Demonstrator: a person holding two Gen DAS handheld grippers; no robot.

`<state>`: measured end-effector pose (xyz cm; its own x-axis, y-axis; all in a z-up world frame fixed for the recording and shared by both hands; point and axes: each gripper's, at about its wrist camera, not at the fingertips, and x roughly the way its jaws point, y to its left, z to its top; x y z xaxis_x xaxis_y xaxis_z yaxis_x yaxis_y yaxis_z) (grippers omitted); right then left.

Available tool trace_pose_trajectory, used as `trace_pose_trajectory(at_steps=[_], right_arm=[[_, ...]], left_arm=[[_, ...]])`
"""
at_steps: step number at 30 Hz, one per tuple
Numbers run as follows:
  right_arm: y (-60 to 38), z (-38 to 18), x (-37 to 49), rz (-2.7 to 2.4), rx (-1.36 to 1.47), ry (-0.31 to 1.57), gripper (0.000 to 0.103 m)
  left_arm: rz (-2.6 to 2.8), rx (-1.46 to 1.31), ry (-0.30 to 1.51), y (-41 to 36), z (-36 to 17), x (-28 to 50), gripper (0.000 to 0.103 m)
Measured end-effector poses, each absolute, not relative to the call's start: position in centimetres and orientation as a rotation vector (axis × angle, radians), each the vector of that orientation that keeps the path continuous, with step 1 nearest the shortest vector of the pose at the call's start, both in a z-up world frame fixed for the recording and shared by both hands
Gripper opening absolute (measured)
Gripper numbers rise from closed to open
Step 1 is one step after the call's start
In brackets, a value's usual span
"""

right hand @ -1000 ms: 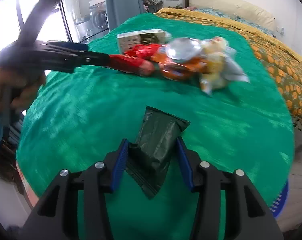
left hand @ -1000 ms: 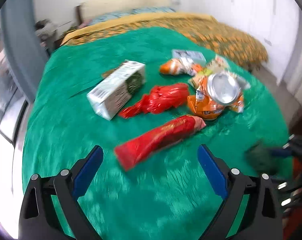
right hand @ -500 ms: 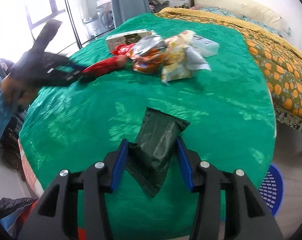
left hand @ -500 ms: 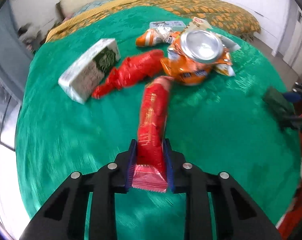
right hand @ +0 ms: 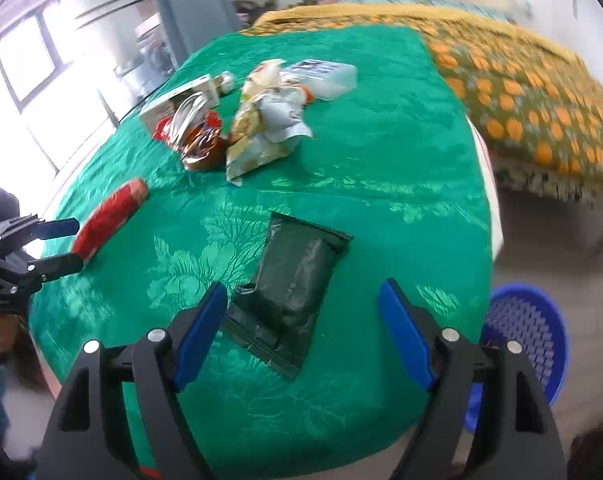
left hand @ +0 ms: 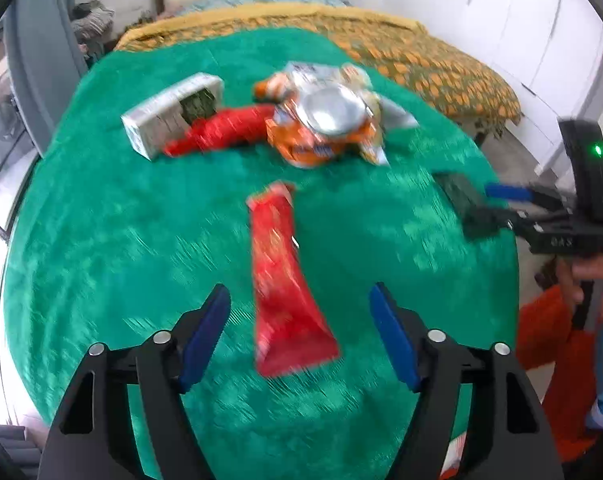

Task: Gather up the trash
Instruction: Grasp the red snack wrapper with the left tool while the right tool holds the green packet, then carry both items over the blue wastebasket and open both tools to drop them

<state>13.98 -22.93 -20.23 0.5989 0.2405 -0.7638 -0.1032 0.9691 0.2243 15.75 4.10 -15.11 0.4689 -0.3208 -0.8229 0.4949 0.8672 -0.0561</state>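
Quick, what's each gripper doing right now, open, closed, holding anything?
Left gripper: open, jaws just opened; long red foil wrapper lies loose between them.
Right gripper: open, jaws just opened; dark green foil packet released.

My left gripper (left hand: 299,334) has just been opening, and the red wrapper (left hand: 285,276) lies between its blue pads, touching neither. Farther across the green tabletop (left hand: 101,240) sit a white carton (left hand: 169,114), a twisted red bag (left hand: 225,130) and an orange packet (left hand: 321,128). My right gripper (left hand: 485,200), at the right edge, has a dark green pouch (left hand: 465,204) at its tips.
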Motion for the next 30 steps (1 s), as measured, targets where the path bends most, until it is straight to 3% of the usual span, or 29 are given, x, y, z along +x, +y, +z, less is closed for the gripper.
trace_pose_trajectory(at_steps=[6,7,9,11,12,14,15,20,30], right_arm=[[-21.6,-20.0,14.9,0.154,0.166,0.942,0.076],[-21.4,-20.0,15.0,0.145,0.156,0.944,0.074],[-20.9,-20.2,15.4,0.125,0.135,0.956,0.06],[-20.9,-20.5,15.7,0.116,0.131,0.966,0.052],[-21.0,-20.5,15.6,0.115,0.128,0.965,0.042],[-21.2,-20.4,15.5,0.121,0.135,0.954,0.036],[-21.3,-20.3,15.4,0.128,0.142,0.95,0.035],[-21.9,-19.6,14.2,0.183,0.163,0.909,0.034],[-22.8,-18.3,12.6,0.274,0.174,0.871,0.034]], left_arm=[[-0.439,0.203,0.997,2.9,-15.8,19.9,0.073],[-0.434,0.208,1.002,2.8,-16.0,19.9,0.072],[-0.415,0.224,1.01,2.3,-16.6,20.4,0.067],[-0.398,0.234,1.021,1.9,-17.2,20.6,0.055],[-0.393,0.234,1.026,1.8,-17.4,20.6,0.051],[-0.39,0.23,1.035,1.7,-17.7,20.6,0.023],[-0.39,0.225,1.033,1.7,-17.7,20.5,0.023],[-0.401,0.154,0.993,2.3,-16.7,18.9,0.013],[-0.475,0.021,0.957,-0.6,-15.3,15.3,0.007]])
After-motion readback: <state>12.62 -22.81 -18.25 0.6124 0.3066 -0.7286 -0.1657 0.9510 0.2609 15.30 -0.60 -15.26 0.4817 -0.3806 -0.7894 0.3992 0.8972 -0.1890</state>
